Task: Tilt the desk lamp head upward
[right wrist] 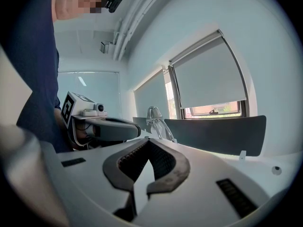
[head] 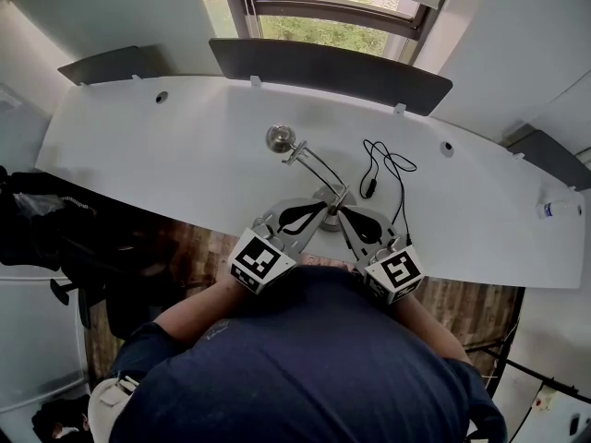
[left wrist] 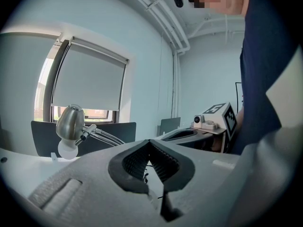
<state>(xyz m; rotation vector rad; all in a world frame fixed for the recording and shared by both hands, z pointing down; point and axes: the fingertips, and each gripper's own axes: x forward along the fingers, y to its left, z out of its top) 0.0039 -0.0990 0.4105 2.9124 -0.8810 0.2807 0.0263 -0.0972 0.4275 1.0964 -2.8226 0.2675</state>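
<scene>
The desk lamp stands on the white desk (head: 166,169). Its silver head (head: 280,138) hangs low at the end of thin metal arms (head: 319,169) that rise from a round base by the front edge. My left gripper (head: 323,209) and right gripper (head: 341,213) are both shut and empty, their tips close together by the lamp's base. In the left gripper view the lamp head (left wrist: 70,122) with its white bulb sits at the left, beyond my left gripper (left wrist: 150,143). The right gripper view shows the lamp (right wrist: 154,116) upright beyond my right gripper (right wrist: 149,143).
A black cable (head: 383,169) lies coiled right of the lamp. Grey divider panels (head: 332,67) line the desk's far edge under a window. A small bottle (head: 559,209) lies at the desk's far right end. A black chair (head: 55,238) stands left of the person.
</scene>
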